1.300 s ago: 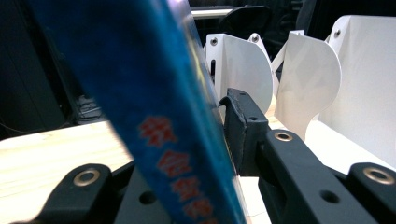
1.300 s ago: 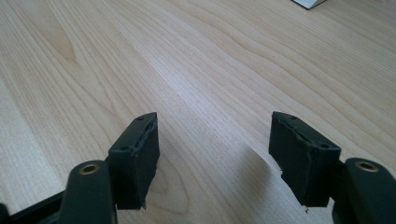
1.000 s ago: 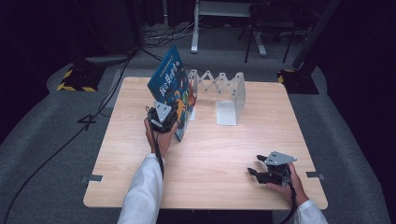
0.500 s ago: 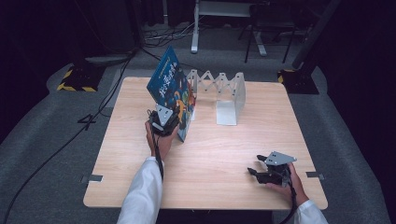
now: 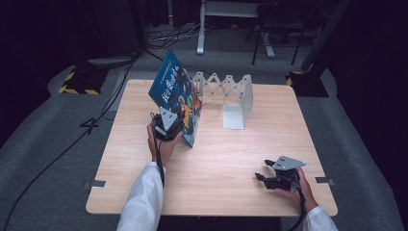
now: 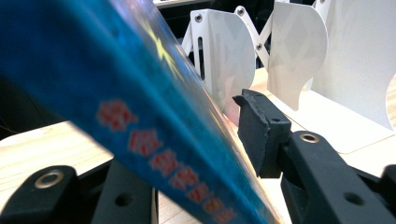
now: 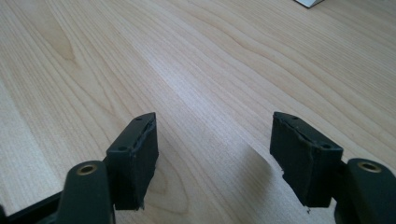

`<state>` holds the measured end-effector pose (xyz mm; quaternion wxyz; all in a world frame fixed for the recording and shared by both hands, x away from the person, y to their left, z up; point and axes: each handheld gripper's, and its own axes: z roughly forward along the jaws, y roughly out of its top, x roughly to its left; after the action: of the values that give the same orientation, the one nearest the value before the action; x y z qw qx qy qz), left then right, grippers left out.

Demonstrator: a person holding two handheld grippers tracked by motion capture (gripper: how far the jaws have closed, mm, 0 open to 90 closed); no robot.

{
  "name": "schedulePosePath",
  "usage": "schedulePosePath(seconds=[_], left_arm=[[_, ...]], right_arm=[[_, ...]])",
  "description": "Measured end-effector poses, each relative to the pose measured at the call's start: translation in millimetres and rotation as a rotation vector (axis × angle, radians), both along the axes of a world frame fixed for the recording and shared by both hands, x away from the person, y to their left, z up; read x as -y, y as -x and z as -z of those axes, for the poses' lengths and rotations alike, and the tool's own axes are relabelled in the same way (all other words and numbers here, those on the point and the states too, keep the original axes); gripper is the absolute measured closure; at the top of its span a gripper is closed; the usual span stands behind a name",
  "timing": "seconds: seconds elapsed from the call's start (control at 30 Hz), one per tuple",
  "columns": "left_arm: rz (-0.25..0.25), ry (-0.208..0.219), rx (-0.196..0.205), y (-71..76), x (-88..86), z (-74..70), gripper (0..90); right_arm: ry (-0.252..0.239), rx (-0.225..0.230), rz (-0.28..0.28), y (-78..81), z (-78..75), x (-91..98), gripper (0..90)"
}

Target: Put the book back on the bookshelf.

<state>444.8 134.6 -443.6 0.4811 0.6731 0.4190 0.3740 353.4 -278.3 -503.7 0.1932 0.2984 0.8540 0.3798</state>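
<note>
- Blue picture book (image 5: 175, 98), bright cartoon cover, red characters along the spine.
- Standing on its lower edge on the surface, tilted, top leaning left.
- Just beside the white accordion book rack (image 5: 231, 96), at its left end.

Tilted blue book (image 6: 140, 116) between the left gripper's (image 6: 187, 154) just-opening jaws, white folding rack (image 6: 261, 56) behind.

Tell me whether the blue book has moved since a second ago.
No. The blue book leans at the same tilt against the white accordion rack at the table's far side, between the left gripper's jaws, which have just been opening.
</note>
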Motion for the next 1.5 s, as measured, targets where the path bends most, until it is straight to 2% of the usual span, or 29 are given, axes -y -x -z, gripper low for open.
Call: schedulePosePath(seconds=[0.37, 0.7, 0.97, 1.13, 1.23, 1.33, 1.4, 1.5], left_arm=[[0.025, -0.021, -0.022, 1.4, -5.1, -0.8, 58.2], [0.048, -0.023, -0.043, 0.4, -8.9, -3.1, 57.4], [0.077, -0.059, -0.042, 9.2, -16.0, -9.1, 53.5], [0.113, -0.068, -0.06, 14.2, -18.9, -11.3, 50.4], [0.132, -0.1, -0.068, 18.0, -19.7, -12.5, 48.7], [0.151, -0.1, -0.084, 20.2, -20.8, -12.6, 47.1], [0.173, -0.125, -0.105, 23.6, -21.4, -12.4, 45.4], [0.178, -0.144, -0.105, 26.2, -20.4, -11.4, 44.4]], right_arm=[[0.0, -0.003, 0.0, -0.1, 0.0, 0.0, 32.6], [-0.002, -0.007, 0.0, -0.3, -0.1, 0.1, 32.6], [-0.005, -0.021, -0.003, -1.8, -0.5, 0.8, 32.6], [-0.005, -0.028, -0.006, -2.4, -0.9, 1.1, 33.1], [-0.004, -0.032, -0.011, -2.6, -1.2, 1.9, 33.7], [0.001, -0.032, -0.009, -2.5, -1.6, 2.0, 33.5], [0.005, -0.035, -0.009, -2.6, -2.2, 2.3, 32.4], [-0.001, -0.037, -0.011, -2.5, -2.1, 2.8, 31.8]])
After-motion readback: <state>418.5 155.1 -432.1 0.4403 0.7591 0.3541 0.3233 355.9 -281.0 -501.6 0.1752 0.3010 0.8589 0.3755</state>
